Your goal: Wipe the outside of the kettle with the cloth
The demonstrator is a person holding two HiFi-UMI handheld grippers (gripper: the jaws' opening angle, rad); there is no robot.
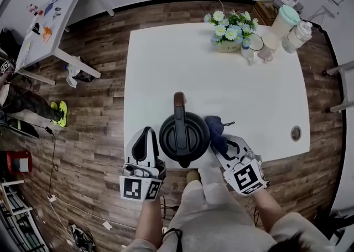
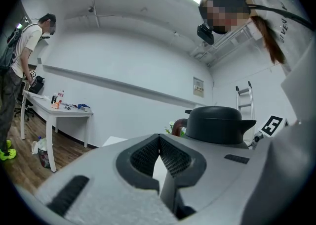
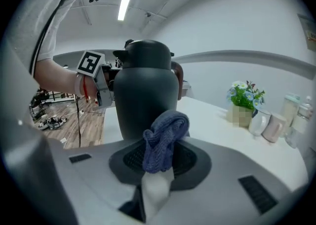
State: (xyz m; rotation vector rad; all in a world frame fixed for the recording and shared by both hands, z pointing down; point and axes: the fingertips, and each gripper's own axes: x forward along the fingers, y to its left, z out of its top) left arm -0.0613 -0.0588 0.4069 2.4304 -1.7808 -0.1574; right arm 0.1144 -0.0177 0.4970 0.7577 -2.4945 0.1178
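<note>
A dark grey kettle (image 1: 184, 134) with a brown-tipped handle stands near the front edge of the white table (image 1: 166, 62). My right gripper (image 1: 225, 147) is shut on a blue knitted cloth (image 1: 215, 131), which bunches close beside the kettle's right side. In the right gripper view the cloth (image 3: 164, 139) sticks up from the jaws in front of the kettle (image 3: 146, 88). My left gripper (image 1: 145, 145) sits just left of the kettle, shut with nothing in it; the left gripper view shows its jaws (image 2: 159, 156) meeting and the kettle (image 2: 217, 124) to the right.
A pot of flowers (image 1: 231, 34), a cup (image 1: 254, 45) and several bottles (image 1: 283, 28) stand at the table's far right corner. A round hole (image 1: 296, 133) is near the right edge. A second white table (image 1: 51, 18) stands far left, with a person (image 2: 19, 66) beside it.
</note>
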